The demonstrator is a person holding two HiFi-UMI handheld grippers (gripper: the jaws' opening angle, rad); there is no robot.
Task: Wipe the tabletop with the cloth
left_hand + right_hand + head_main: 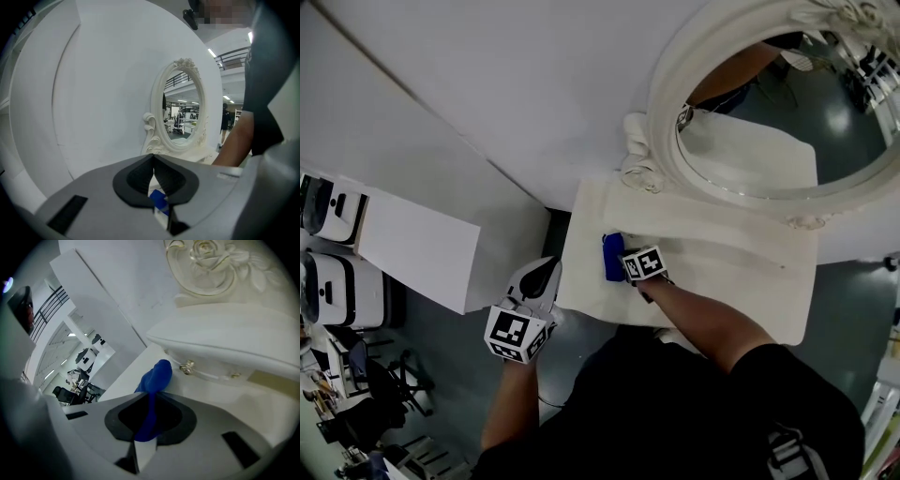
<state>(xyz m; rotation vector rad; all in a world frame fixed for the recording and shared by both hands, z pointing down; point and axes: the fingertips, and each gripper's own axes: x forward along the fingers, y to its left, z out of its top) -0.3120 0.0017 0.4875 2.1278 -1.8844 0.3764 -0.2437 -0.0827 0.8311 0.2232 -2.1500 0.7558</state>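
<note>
Head view and both gripper views: the right gripper (151, 405) is clenched on a bunched royal-blue cloth (157, 375), which lies on the cream rectangular tabletop (727, 258) near its front-left corner. The left gripper (153, 174) hangs off the table's left edge with its jaws together on nothing. Likely faults: the narrow wad may pull out of the jaws if pressed hard while dragged, a leftward stroke may run off the nearby edge, and a far stroke may catch the carved base of the white oval-framed mirror (667, 89).
</note>
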